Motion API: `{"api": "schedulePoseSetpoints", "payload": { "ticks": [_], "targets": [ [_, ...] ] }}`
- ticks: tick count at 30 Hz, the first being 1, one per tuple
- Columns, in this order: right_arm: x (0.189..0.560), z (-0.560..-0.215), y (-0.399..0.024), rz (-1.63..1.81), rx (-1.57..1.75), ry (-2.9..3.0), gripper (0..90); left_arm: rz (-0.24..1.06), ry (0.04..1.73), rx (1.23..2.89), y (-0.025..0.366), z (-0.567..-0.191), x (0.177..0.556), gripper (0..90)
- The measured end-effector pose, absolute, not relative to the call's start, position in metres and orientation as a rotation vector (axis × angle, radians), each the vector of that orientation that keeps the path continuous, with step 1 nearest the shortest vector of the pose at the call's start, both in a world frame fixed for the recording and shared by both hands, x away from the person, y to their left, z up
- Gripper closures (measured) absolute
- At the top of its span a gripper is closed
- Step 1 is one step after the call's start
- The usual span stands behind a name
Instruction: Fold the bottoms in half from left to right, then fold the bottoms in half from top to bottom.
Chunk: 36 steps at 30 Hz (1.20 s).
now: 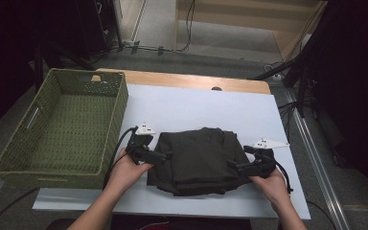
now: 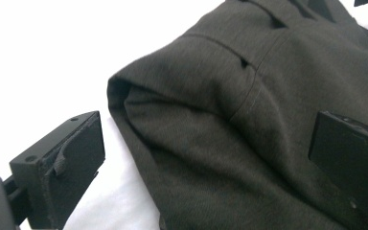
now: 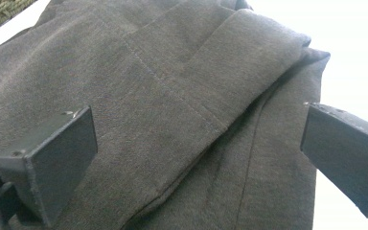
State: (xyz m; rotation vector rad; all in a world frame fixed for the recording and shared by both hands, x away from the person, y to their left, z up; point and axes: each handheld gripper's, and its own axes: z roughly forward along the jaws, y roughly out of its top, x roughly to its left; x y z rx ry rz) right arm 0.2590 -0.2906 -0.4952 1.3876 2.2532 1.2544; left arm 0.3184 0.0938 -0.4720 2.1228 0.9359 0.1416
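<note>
I have the folded dark garment (image 1: pixel 199 160) lying near the middle of the white surface (image 1: pixel 191 108), with the green woven basket (image 1: pixel 62 127) off at its 9 o'clock. My left gripper (image 1: pixel 165 156) sits at the bundle's 9 o'clock edge and my right gripper (image 1: pixel 233 165) at its 3 o'clock edge. Both sets of jaws stand wide open, pressing on nothing; in each gripper view the cloth lies between the 2 jaws. I judge the garment soft, limp and light, several layers thick, so it will sag and unfold if lifted by 1 layer. I would bite deep over the rolled side folds (image 2: pixel 139 96), catching every layer, and lift both sides together.
</note>
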Motion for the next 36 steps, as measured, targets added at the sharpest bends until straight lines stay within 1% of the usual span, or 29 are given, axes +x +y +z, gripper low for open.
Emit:
{"api": "schedulePoseSetpoints", "payload": {
  "ticks": [14, 22, 27, 33, 36],
  "targets": [
    [0.262, -0.502, -0.286, 1.192, 1.376, 2.255, 0.0, 0.111, 0.921, 2.164, 0.085, -0.486, 0.312, 0.0],
    [0.263, -0.504, -0.284, 1.179, 1.380, 2.254, 0.0, 0.116, 0.918, 2.190, 0.081, -0.490, 0.312, 0.0],
    [0.264, -0.505, -0.283, 1.175, 1.382, 2.252, 0.0, 0.097, 0.935, 2.163, 0.078, -0.492, 0.314, 0.0],
    [0.268, -0.511, -0.279, 1.147, 1.372, 2.262, 0.0, 0.138, 0.931, 2.166, 0.069, -0.498, 0.315, 0.0],
    [0.269, -0.515, -0.278, 1.125, 1.371, 2.250, 0.0, 0.195, 0.938, 2.187, 0.068, -0.502, 0.317, 0.0]
  ]
}}
